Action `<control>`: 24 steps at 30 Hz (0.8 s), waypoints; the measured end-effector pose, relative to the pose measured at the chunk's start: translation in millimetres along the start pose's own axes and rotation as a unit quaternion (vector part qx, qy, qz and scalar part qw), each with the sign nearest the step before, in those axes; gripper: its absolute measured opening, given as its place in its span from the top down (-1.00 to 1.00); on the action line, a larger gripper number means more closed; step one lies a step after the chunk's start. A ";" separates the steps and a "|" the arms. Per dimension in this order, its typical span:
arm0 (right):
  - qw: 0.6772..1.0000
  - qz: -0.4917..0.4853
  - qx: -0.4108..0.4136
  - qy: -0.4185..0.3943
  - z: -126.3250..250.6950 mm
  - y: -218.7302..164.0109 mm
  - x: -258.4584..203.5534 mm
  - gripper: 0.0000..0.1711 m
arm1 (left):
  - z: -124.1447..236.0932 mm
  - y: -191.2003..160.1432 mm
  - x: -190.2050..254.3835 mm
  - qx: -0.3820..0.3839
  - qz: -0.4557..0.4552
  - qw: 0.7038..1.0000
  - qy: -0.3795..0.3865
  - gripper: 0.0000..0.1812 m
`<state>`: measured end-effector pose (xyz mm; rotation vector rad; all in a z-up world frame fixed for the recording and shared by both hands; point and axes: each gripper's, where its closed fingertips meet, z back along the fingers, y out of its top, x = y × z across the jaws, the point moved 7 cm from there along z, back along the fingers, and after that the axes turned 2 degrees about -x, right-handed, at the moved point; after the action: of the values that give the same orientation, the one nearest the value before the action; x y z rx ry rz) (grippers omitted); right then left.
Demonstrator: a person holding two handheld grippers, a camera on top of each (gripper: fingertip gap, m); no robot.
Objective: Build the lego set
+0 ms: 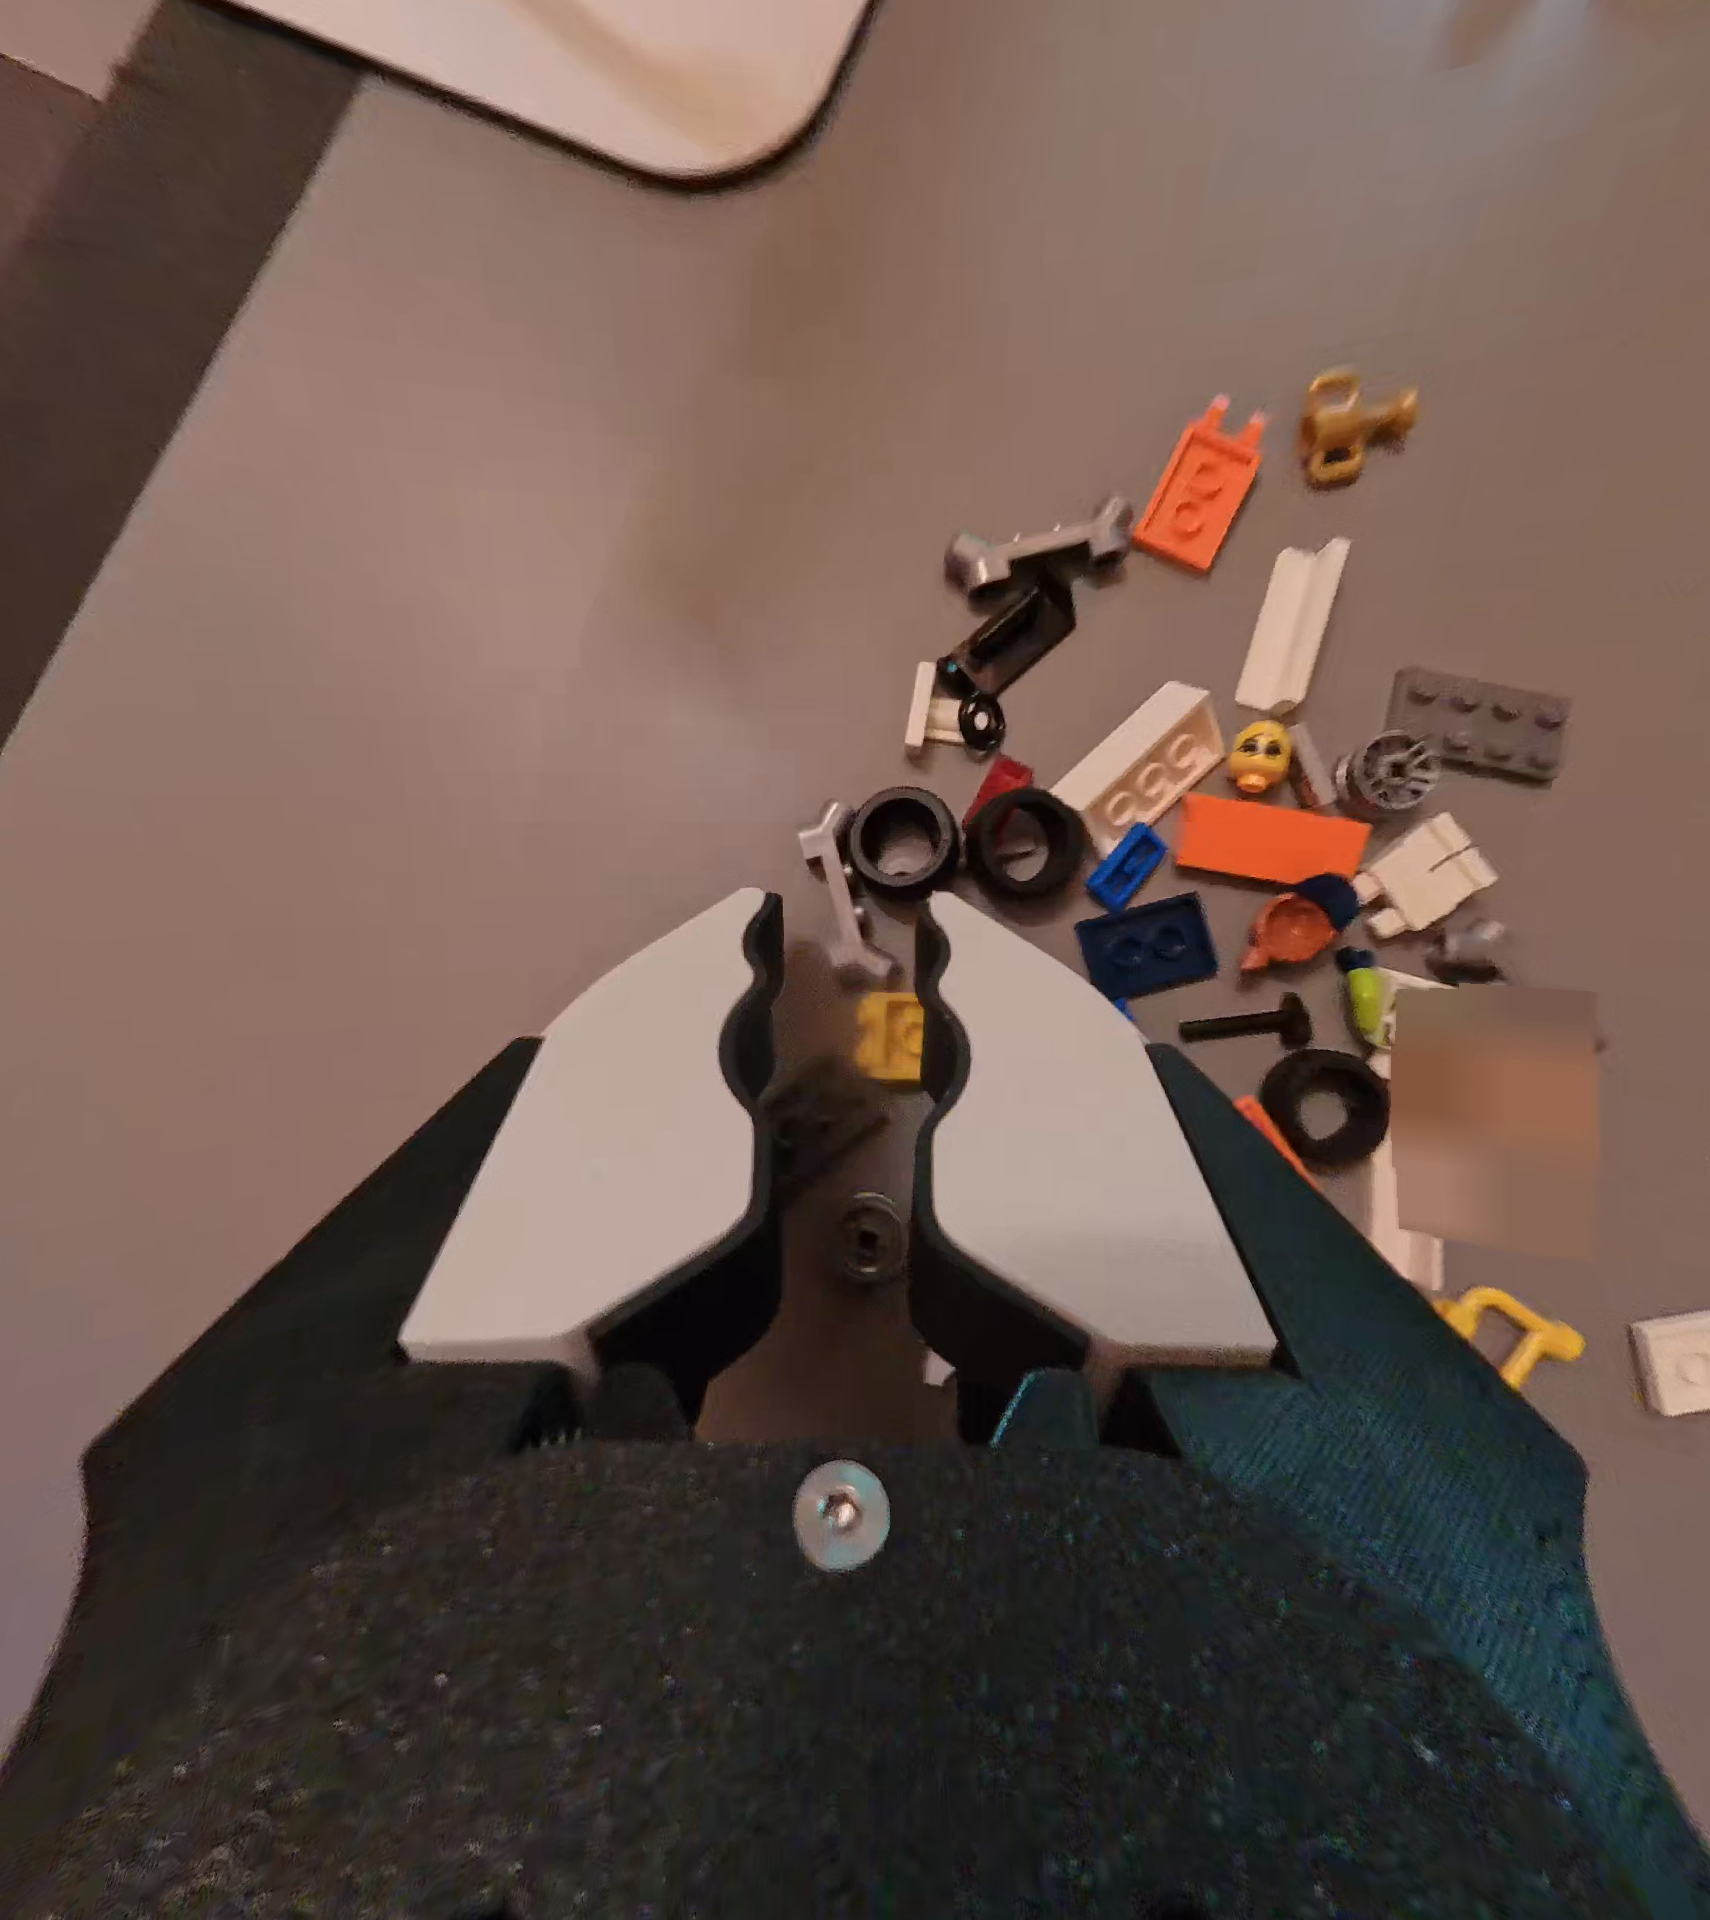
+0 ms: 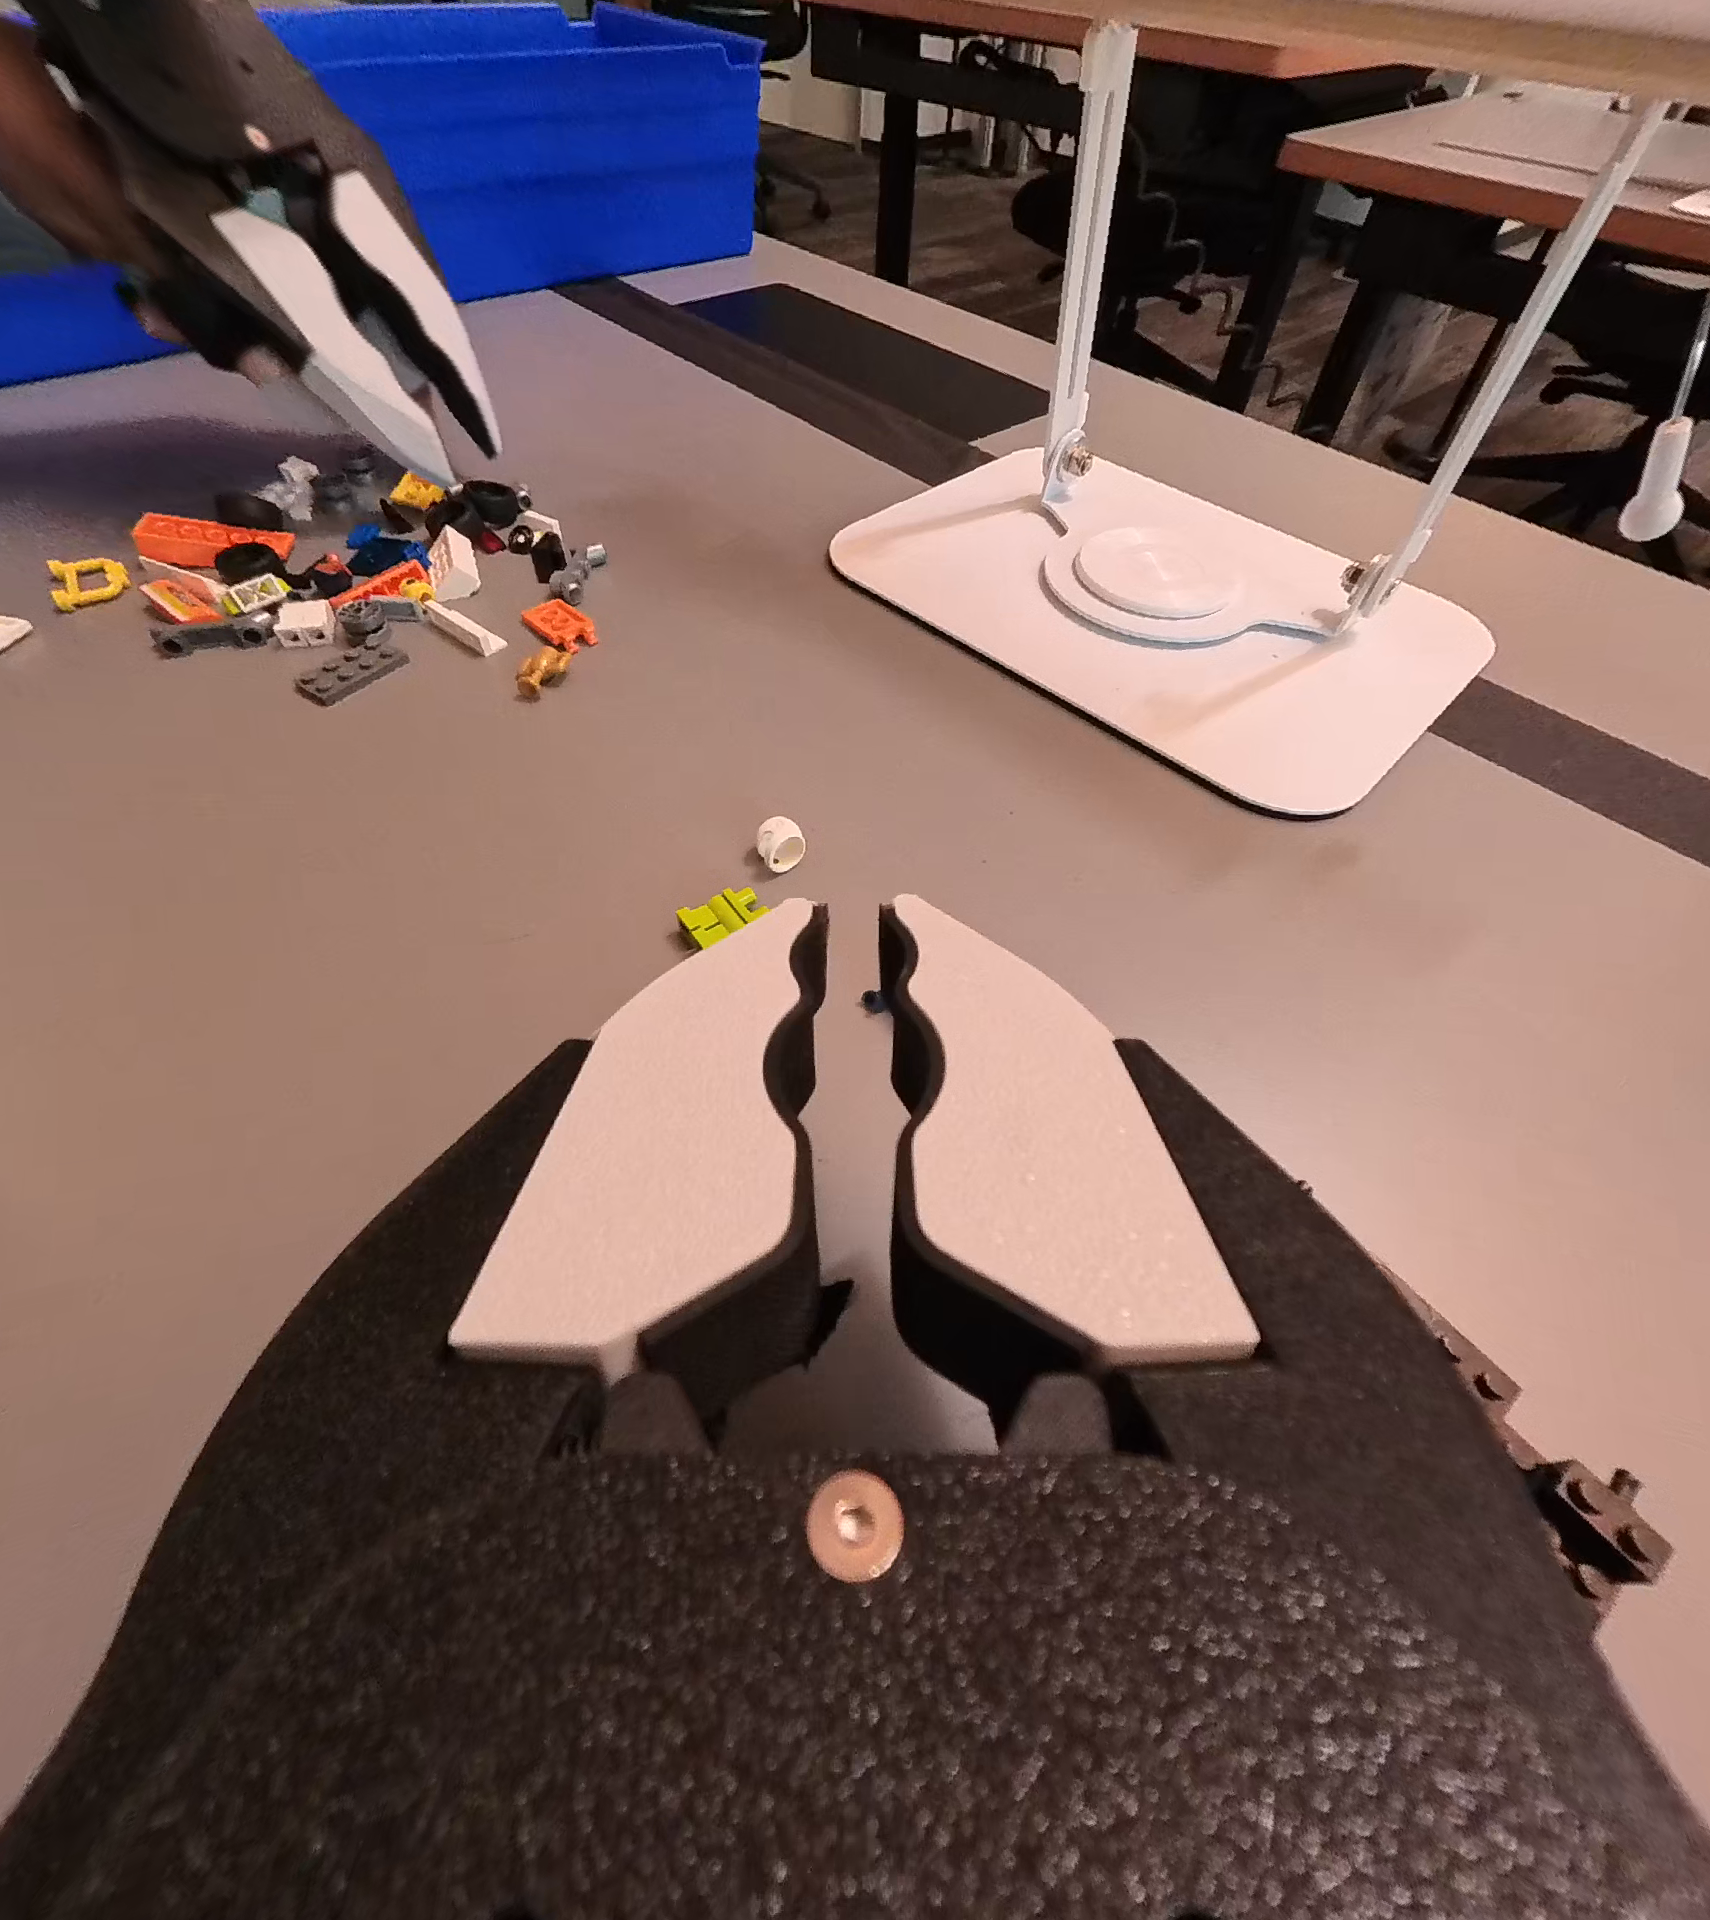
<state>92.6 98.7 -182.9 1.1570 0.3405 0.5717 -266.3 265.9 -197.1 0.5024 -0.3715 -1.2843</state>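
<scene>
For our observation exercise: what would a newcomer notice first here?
A bright heap of loose Lego pieces lies far left on the grey table, with the left gripper dipping into it, jaws apart. A white stand base sits right; the right gripper hangs open and empty.

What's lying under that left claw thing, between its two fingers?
Between the open left gripper fingers lie a small yellow brick, a dark plate and a round dark piece. The fingers hide anything beneath them.
</scene>
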 end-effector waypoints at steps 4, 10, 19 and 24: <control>1.000 -0.002 0.000 0.000 0.1 -0.5 1.0 0.89 | -9.5 1.8 -7.0 -0.039 -0.027 0.999 -0.009 0.94; 1.000 -0.005 0.000 0.005 -0.8 -1.0 0.8 0.89 | -2.9 -1.8 -20.9 -0.054 -0.036 0.997 0.029 0.95; 1.000 -0.006 -0.004 0.006 -2.3 -2.3 0.4 0.89 | -4.8 11.1 9.3 -0.040 -0.123 0.992 0.000 0.80; 1.000 -0.007 -0.005 0.006 -2.8 -2.9 0.4 0.89 | -10.3 15.1 13.4 -0.048 -0.168 0.985 0.001 0.83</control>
<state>92.1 100.3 -186.5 1.1405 0.3548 0.5680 -245.2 257.4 -197.6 0.4976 -0.2260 -1.6200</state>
